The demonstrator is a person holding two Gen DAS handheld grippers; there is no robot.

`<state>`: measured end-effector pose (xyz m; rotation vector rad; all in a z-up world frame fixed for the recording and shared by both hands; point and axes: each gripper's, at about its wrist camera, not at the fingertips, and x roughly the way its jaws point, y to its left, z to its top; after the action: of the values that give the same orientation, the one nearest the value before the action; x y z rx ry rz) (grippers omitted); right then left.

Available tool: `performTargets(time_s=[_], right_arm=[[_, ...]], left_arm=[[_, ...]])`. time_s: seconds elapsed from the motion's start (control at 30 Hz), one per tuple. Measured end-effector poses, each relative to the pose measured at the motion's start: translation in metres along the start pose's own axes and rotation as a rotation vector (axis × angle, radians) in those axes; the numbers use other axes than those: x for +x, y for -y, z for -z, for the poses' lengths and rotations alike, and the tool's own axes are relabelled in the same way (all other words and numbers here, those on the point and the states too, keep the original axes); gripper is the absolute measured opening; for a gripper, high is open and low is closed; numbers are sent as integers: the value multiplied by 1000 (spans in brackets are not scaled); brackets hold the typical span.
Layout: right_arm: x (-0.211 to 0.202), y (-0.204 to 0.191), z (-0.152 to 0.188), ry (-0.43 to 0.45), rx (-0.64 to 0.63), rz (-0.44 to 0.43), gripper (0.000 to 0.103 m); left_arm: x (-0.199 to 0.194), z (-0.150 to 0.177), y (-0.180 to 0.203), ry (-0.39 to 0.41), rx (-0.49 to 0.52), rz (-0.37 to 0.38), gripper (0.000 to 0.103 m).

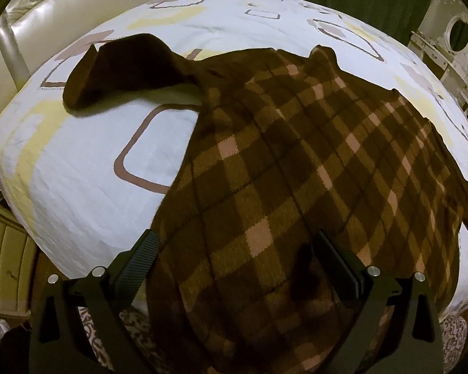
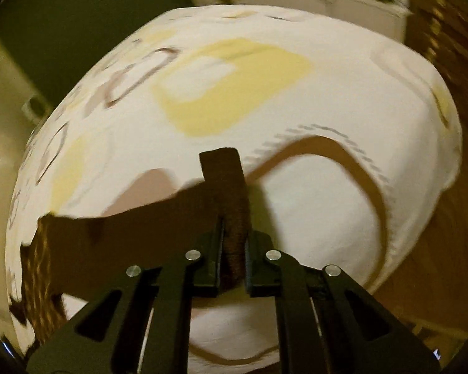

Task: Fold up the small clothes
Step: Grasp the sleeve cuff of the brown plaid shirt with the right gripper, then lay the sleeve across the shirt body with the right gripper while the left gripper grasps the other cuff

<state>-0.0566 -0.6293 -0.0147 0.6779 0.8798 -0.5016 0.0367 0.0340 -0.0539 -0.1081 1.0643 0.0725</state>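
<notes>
Garment: a brown plaid sweater (image 1: pixel 296 168) lies spread on the bed, filling the centre and right of the left wrist view; its plain dark sleeve (image 1: pixel 121 71) reaches toward the upper left of the frame.
Bed: a white sheet (image 1: pixel 87 168) printed with yellow patches and brown rounded squares; a pale padded headboard (image 1: pixel 46 9) sits in the upper left corner.
Left gripper (image 1: pixel 234 249): at the bottom of the frame over the sweater's near part, jaws spread wide, cloth showing between them but not pinched.
Right gripper (image 2: pixel 232 243): at bottom centre of the right wrist view, jaws closed on a dark ribbed cuff (image 2: pixel 226 187) that sticks up between them; more dark cloth trails to the lower left.
Sharpness: the right wrist view is blurred.
</notes>
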Motion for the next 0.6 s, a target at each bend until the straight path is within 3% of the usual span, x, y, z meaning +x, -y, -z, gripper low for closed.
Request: performTargets(time_s=[0.17,0.37,0.43,0.5,0.6], right_arm=[[22,47,10,-28,144,-74,8],[19,48,7,-13,150,-77,10],[18,51,6,-12,158,-85,16],[6,57,8,14,167,-66,33],[-6,53,7,59,173,-26,45]], left_arm=[[3,-1,0,-2,9,-2,99],[2,-8,-12,13,15,-5,99],[0,-12,-23,19,7,-5,99],[-1,-17,-38,17,0,-3,99],[-3,-25,-64,16,-5,-9,99]])
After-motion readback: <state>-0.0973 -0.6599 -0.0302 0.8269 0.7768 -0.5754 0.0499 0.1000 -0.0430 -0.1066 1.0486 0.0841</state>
